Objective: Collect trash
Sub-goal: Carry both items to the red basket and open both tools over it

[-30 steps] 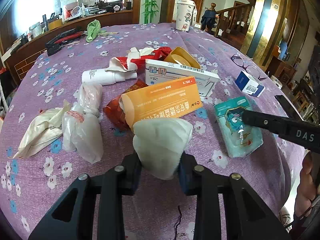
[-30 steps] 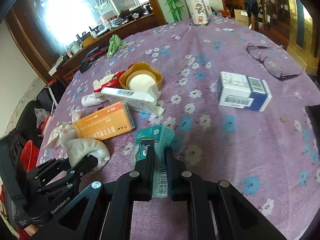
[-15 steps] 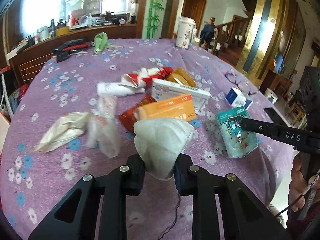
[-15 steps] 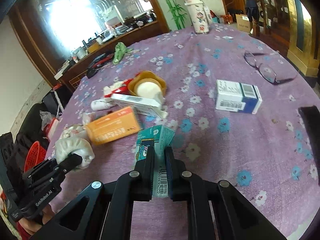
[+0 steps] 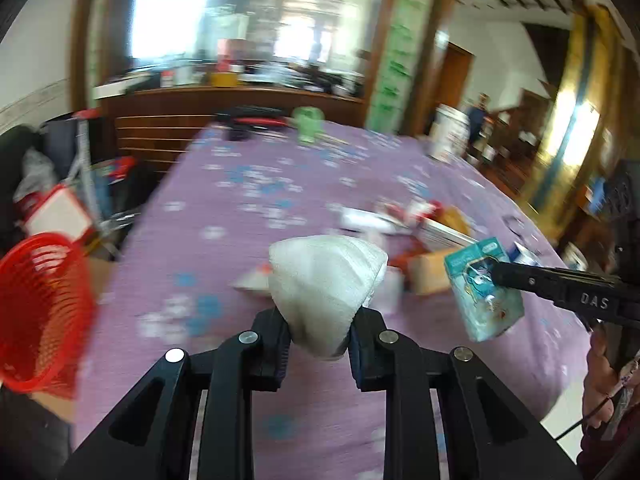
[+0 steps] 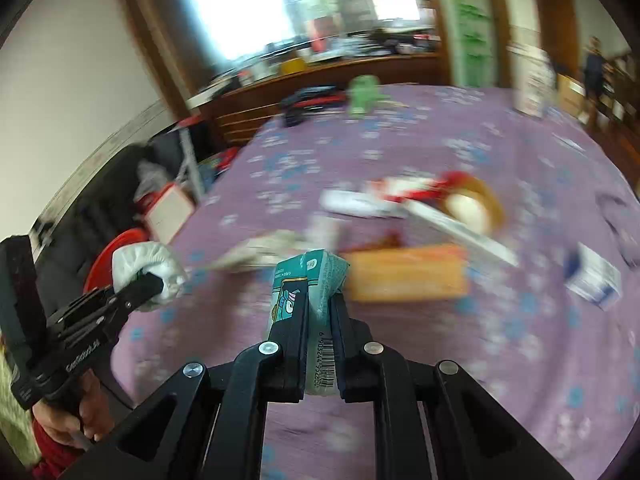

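Left tongs [image 5: 318,334] clamp white mask [image 5: 324,288]; right tongs [image 6: 320,320] clamp teal packet [image 6: 316,280] above table edge [image 5: 132,240]

Right gripper [image 6: 320,320] clamped a teal tissue pack [image 6: 310,280] above the purple tablecloth [image 6: 440,360]; left gripper [image 6: 154,286] pinched white wadding [image 6: 140,258] at left.

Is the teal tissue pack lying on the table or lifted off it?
Lifted: the right tongs clamp the teal tissue pack above the purple tablecloth.
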### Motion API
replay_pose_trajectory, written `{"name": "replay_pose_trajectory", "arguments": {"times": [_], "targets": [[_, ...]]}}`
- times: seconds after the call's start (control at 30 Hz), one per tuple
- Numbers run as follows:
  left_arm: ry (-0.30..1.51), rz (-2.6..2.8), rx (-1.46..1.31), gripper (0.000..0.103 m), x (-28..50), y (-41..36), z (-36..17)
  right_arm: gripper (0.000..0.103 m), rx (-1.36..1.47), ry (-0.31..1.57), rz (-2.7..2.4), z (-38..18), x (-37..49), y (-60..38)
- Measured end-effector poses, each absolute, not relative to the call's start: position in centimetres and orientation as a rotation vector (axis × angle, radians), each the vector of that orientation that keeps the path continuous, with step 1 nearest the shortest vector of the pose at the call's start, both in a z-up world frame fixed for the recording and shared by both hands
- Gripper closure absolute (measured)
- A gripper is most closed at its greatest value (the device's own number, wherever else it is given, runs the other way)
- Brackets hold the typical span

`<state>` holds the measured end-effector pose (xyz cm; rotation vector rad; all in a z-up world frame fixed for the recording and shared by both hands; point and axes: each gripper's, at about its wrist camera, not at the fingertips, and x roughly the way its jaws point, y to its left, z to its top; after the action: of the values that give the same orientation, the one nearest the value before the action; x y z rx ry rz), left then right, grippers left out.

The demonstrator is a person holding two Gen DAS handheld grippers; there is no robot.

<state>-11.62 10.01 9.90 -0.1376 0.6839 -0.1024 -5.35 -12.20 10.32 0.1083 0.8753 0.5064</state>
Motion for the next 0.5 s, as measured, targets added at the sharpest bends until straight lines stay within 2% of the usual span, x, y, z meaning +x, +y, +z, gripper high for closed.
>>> {"name": "replay_pose_trajectory", "arguments": {"times": [0.4,0.5], "targets": [[0.681,0.323,-0.256,0.08,-16.0,28.8,9.3,0.091,-0.039,0.871,0.853,12.5,-4.8,11.3],[0.702,0.368,-0.28,0.079,-16.2,31.8,8.4,0.091,-0.058,0.873,0.874,12.4,-4.9,13.8]]}}
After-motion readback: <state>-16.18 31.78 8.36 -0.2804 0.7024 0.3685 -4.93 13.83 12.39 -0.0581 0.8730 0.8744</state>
